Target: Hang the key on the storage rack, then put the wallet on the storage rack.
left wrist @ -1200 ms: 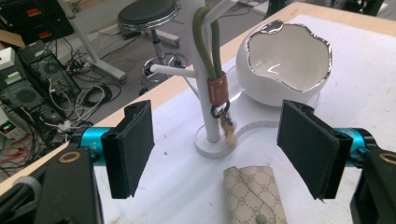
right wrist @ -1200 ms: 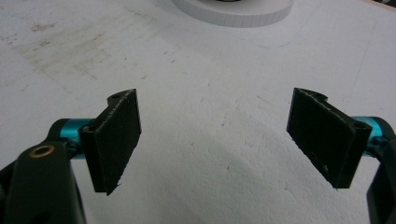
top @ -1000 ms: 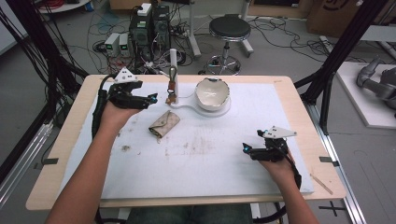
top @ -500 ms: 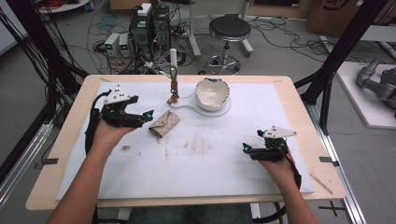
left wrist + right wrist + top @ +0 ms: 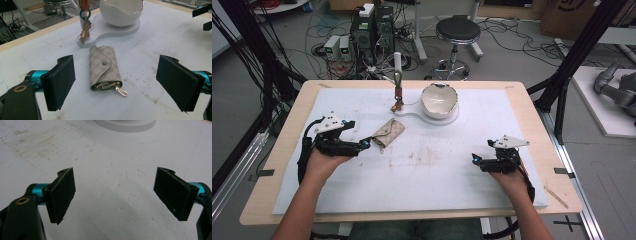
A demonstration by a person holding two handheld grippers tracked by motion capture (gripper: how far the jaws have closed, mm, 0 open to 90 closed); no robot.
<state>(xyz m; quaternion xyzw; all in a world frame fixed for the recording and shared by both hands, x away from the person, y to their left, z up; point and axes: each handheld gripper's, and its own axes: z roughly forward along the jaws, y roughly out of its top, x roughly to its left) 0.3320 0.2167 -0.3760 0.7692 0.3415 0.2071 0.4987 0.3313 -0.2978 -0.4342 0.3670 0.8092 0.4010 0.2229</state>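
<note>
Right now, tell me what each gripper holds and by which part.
Nothing is held. The left gripper has just been opening around the key pouch, not touching it; the right gripper is open.

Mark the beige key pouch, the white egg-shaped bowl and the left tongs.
beige key pouch (image 5: 105, 67), left gripper view, on its snap flap.
white egg-shaped bowl (image 5: 439, 101), high view, on its inner wall.
left tongs (image 5: 116, 82), left gripper view, midway between the open tips.

Beige snap-flap key pouch (image 5: 105, 67) lies flat mid-left on the white mat (image 5: 437, 170), gold clasp sticking out.
</note>
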